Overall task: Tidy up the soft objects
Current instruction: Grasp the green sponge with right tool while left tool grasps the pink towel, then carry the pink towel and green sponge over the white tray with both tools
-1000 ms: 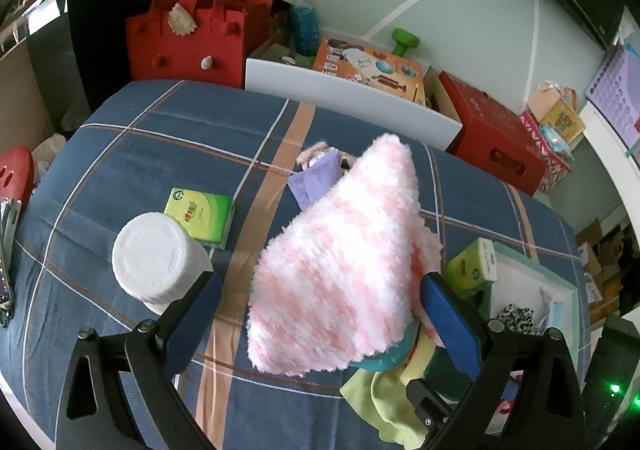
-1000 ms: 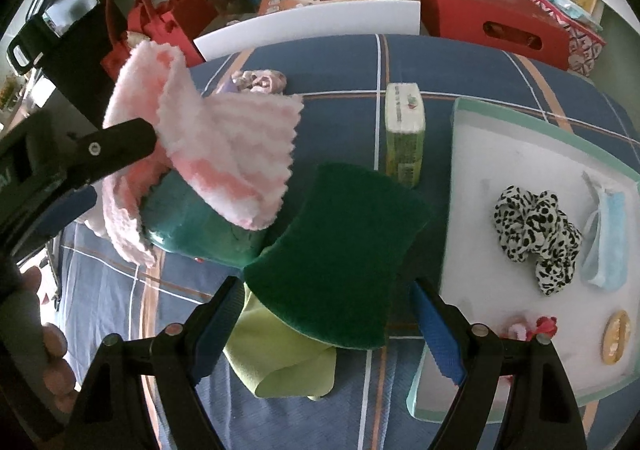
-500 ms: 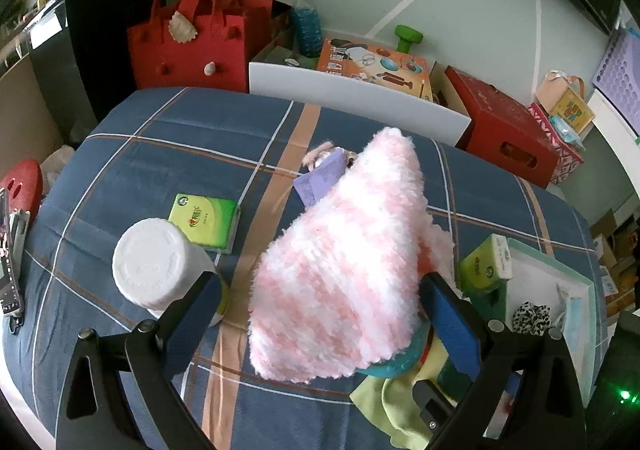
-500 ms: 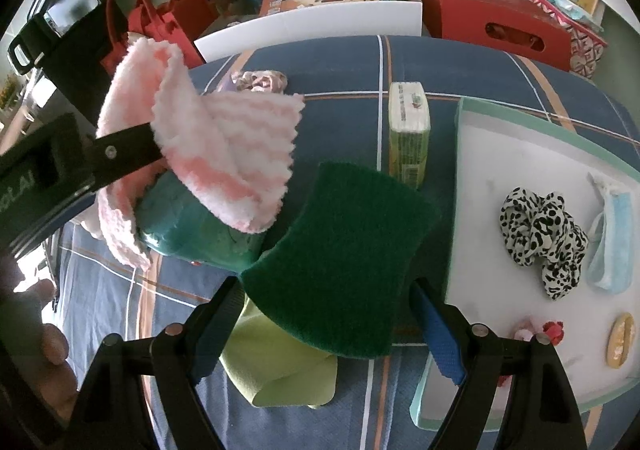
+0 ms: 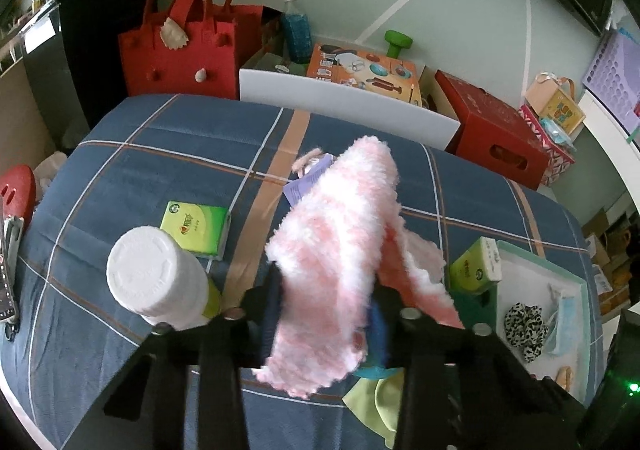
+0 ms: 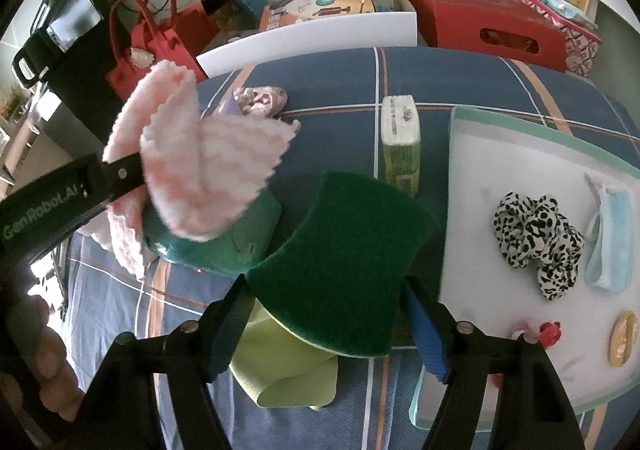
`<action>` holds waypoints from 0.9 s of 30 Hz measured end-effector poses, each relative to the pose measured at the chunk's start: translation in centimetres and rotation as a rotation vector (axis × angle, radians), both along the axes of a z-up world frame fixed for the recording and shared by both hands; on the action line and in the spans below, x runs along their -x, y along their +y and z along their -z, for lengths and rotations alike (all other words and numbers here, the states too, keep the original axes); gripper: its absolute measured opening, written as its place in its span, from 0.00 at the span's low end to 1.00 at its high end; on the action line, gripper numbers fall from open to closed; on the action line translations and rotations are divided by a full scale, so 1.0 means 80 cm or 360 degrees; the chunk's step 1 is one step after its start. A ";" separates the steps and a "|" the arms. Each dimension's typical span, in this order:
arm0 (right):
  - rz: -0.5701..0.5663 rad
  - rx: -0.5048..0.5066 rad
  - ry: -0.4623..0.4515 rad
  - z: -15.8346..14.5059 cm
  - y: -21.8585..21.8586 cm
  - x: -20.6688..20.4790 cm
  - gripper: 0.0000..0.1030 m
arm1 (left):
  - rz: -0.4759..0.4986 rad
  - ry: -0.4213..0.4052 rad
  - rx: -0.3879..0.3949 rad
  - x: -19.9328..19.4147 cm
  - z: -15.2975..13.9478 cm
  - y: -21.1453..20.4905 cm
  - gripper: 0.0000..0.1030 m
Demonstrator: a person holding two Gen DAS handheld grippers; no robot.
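Observation:
My left gripper [image 5: 326, 318] is closing, and its pads squeeze a fluffy pink-and-white cloth [image 5: 340, 234] that stands up folded between them. In the right wrist view the same cloth [image 6: 208, 170] droops over a teal object [image 6: 224, 250], with one black left finger [image 6: 120, 174] beside it. My right gripper [image 6: 326, 314] is also closing, its blue pads against the two sides of a dark green sponge [image 6: 344, 250]. The sponge tilts up over a yellow-green cloth [image 6: 288, 370].
A white tray [image 6: 480, 170] on the right holds a leopard scrunchie [image 6: 536, 242] and a blue face mask [image 6: 612, 246]. A tissue pack [image 6: 400, 142] lies beside it. A white-lidded bottle [image 5: 148, 270] and a green tissue pack [image 5: 196, 226] sit left. Boxes and a red bag line the far edge.
The left jaws have gone from wide apart to pinched on the pink cloth, bunching it narrower. The right fingers have drawn in slightly against the green sponge.

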State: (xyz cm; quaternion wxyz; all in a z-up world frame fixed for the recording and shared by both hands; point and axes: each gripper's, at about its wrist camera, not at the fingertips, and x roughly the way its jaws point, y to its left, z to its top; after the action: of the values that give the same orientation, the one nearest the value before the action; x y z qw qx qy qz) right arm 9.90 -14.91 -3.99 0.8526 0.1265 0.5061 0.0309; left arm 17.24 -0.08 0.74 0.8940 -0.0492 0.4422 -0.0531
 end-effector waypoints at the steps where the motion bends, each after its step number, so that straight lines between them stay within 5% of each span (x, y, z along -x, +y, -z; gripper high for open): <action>1: 0.0002 0.0000 -0.0003 -0.001 0.000 0.001 0.74 | -0.0002 -0.0007 -0.0002 0.000 -0.001 0.000 0.28; 10: 0.0024 -0.0002 -0.0046 -0.011 -0.008 0.007 0.73 | -0.0035 -0.0061 0.0019 0.002 -0.009 0.008 0.13; 27: 0.0166 -0.0003 -0.0198 -0.053 -0.047 0.035 0.73 | -0.0030 -0.0414 0.0126 0.040 -0.070 0.018 0.11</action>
State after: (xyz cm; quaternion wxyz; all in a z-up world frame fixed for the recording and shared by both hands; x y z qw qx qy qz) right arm 7.06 -18.63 0.26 0.8827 0.1513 0.4448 -0.0054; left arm 14.02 1.35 6.31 0.9416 -0.0813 0.3195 -0.0680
